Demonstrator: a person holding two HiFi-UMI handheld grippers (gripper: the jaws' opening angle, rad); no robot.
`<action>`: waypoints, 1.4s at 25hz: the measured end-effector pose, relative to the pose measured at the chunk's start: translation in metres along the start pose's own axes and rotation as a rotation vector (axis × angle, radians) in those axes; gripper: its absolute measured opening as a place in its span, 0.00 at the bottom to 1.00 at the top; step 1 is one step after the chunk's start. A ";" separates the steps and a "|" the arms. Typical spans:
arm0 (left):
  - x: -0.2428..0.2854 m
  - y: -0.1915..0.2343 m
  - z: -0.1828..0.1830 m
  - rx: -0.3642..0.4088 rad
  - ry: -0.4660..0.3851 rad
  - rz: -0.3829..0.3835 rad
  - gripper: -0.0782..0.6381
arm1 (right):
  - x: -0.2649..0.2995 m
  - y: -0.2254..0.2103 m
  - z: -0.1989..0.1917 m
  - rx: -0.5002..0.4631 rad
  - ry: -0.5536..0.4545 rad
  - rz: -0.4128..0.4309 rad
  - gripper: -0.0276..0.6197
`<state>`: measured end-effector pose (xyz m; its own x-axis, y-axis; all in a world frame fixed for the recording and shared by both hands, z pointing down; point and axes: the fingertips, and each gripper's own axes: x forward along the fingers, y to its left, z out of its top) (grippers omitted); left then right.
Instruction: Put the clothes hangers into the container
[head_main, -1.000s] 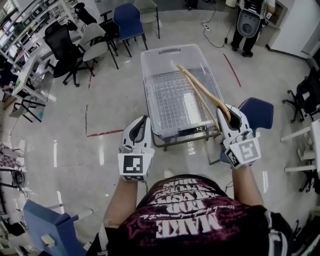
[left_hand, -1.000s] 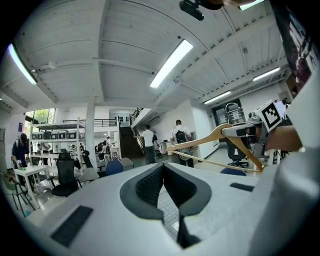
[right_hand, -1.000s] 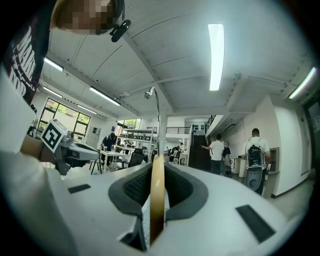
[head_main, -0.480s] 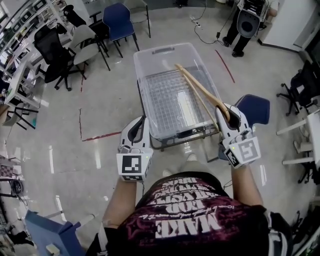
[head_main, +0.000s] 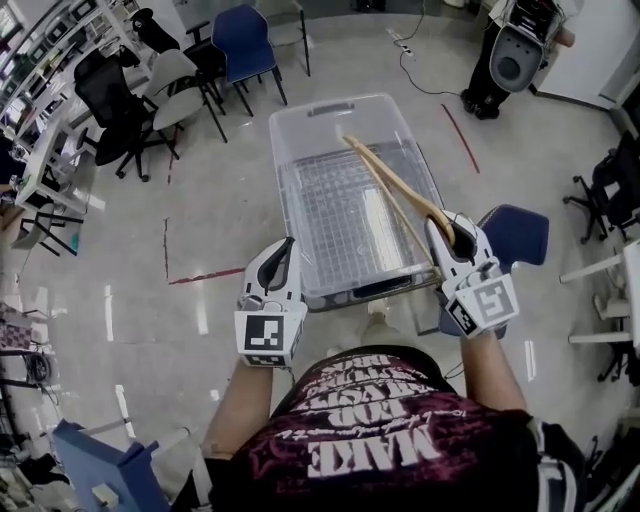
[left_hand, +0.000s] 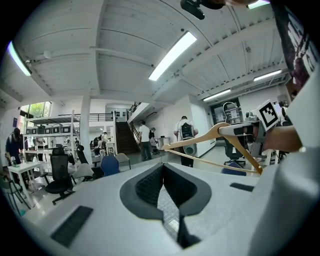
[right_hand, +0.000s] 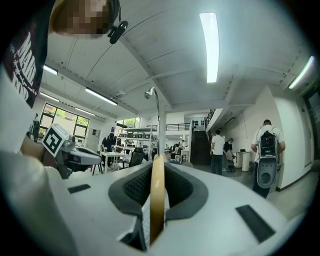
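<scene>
Shirt (head_main: 375, 425) print: big white letters that stand upside down in the head view. "MAKE" can be read in the largest row; the smaller rows are too cramped to read.
Left tongs (head_main: 288, 248) cube: a black-and-white square marker, pattern only.
Right tongs (head_main: 446, 230) cube: a black-and-white square marker, pattern only.

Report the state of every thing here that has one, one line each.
wooden hanger: clamped in the right gripper, held over the container, not in it.
container: open at the top, no hanger visible inside.
right gripper: jaws shut on the wooden hanger.
left gripper: jaws a little apart, nothing between them.
</scene>
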<state>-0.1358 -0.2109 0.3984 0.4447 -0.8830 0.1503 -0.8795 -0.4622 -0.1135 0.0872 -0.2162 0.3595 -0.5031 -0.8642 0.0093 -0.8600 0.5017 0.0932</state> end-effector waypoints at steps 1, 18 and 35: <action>0.005 0.001 0.002 0.006 -0.003 0.000 0.12 | 0.005 -0.004 -0.001 0.001 -0.003 0.005 0.14; 0.090 0.028 0.003 -0.016 0.022 0.061 0.12 | 0.090 -0.061 -0.022 0.039 0.019 0.092 0.14; 0.126 0.037 -0.008 -0.041 0.078 0.151 0.12 | 0.153 -0.083 -0.070 0.120 0.086 0.210 0.14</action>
<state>-0.1142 -0.3383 0.4212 0.2942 -0.9322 0.2108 -0.9421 -0.3200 -0.1005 0.0878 -0.3929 0.4227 -0.6672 -0.7380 0.1012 -0.7439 0.6672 -0.0384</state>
